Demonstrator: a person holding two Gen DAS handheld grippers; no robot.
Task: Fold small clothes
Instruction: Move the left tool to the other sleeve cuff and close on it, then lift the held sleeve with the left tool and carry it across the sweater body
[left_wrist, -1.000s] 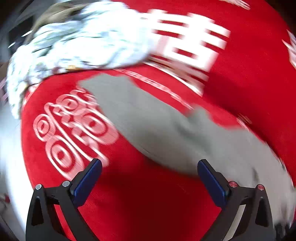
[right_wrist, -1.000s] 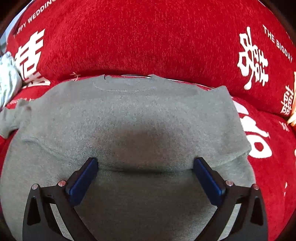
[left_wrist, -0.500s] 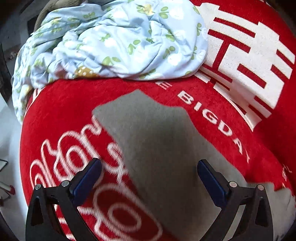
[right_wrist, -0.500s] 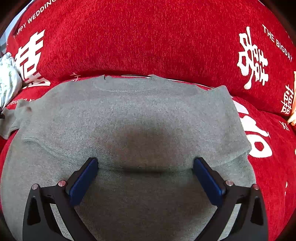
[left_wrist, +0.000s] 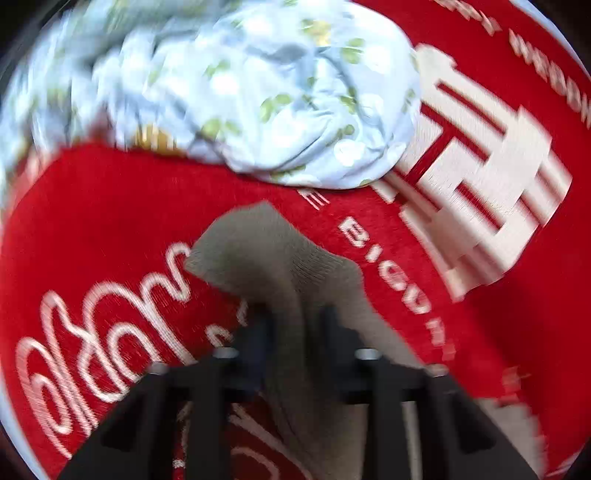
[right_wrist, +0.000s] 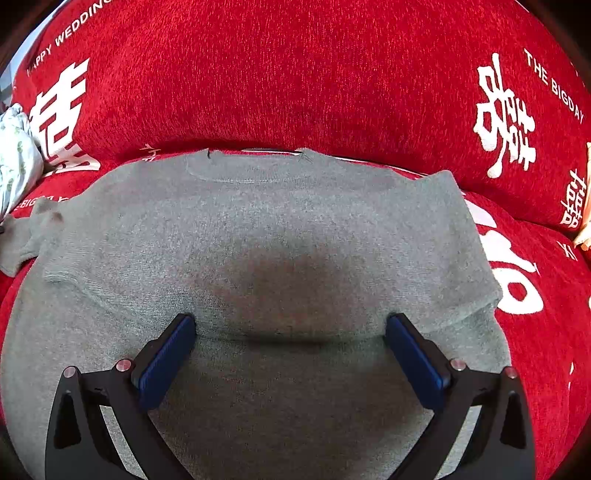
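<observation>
A grey knit sweater (right_wrist: 280, 236) lies flat on a red sofa, neck toward the backrest, its right sleeve folded across the body. My right gripper (right_wrist: 290, 350) is open and rests on the sweater's middle, fingers wide apart. The left sleeve (left_wrist: 266, 251) stretches out to the left. My left gripper (left_wrist: 295, 325) is shut on this sleeve near its cuff, with the fabric bunched between the jaws. The sleeve also shows at the left edge of the right wrist view (right_wrist: 33, 232).
A crumpled light-blue floral garment (left_wrist: 258, 92) lies on the sofa seat just beyond the sleeve; it also shows in the right wrist view (right_wrist: 14, 162). The red sofa backrest (right_wrist: 295, 74) with white lettering rises behind the sweater.
My left gripper moved onto the sleeve and closed on it; it was open before. The right gripper has stayed still on the sweater.
</observation>
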